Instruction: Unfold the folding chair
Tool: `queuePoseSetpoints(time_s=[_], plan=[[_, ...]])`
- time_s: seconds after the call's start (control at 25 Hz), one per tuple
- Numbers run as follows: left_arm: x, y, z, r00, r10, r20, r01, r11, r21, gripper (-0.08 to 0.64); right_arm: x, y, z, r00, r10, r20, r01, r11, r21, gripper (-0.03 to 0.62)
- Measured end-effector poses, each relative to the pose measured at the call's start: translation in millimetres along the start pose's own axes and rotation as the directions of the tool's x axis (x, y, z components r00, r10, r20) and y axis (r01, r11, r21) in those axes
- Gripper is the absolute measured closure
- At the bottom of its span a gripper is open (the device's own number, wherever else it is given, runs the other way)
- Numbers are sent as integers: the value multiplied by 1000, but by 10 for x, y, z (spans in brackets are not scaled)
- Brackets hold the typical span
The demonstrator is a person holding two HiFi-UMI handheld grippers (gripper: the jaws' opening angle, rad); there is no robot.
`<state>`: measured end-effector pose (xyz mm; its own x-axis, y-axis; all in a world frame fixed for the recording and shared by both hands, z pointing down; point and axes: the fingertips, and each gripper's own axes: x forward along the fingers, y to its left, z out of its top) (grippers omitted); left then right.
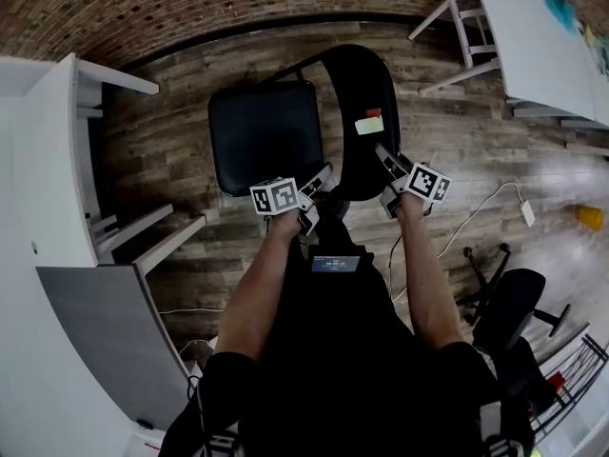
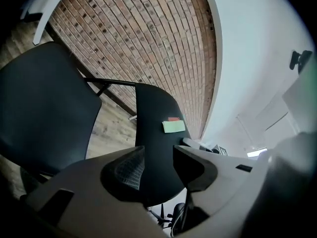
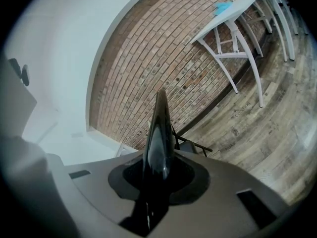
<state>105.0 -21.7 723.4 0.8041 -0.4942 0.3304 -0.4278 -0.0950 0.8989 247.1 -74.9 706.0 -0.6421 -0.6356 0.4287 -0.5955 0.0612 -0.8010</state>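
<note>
Black plastic folding chair (image 1: 266, 136) stands opened on the wood-plank floor (image 1: 457, 131) just ahead of the person, its square seat (image 2: 42, 108) lying flat and its curved backrest (image 1: 366, 150) upright at the seat's right in the head view. A pale green sticky note (image 1: 369, 126) with a red tab above it sits on the backrest.

The right gripper view looks along the backrest's thin glossy edge (image 3: 159, 133), which runs straight down into the right claw (image 3: 158, 167); both pads are closed against it. From the head view this grip (image 1: 388, 174) is on the backrest's near right side.

The left gripper view faces the backrest broadside, note (image 2: 173, 126) included. The left claw (image 2: 158, 155) stands partly open and holds nothing; the backrest shows through the gap. From above, that claw (image 1: 314, 198) is by the backrest's lower left.

Only the gripper views show the red brick wall (image 3: 163, 58); a white counter (image 1: 533, 36) stands well apart.
</note>
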Motion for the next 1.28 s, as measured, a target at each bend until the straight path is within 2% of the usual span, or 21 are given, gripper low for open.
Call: queuePoseSetpoints(time_s=[0.4,0.72,0.88,1.0,1.28], plan=[[194,-95,-192,998,-9,-68,9,1000,-1,364,7,1,4,1000,17,-1,-17,1000,11,509],[599,-399,-279,991,-62,-119,64,998,17,364,4,53,-7,1000,22,1,-22,1000,21,505],[678,-478,-263,992,-67,-107,68,998,12,362,161,262,-125,999,35,-10,-34,999,24,491],[497,-390,-198,995,-72,-73,71,997,-9,364,281,411,-261,999,29,-17,-28,999,17,489],[278,-273,-133,995,-77,-58,77,997,-4,363,423,570,-413,1000,24,-20,-24,1000,11,482]])
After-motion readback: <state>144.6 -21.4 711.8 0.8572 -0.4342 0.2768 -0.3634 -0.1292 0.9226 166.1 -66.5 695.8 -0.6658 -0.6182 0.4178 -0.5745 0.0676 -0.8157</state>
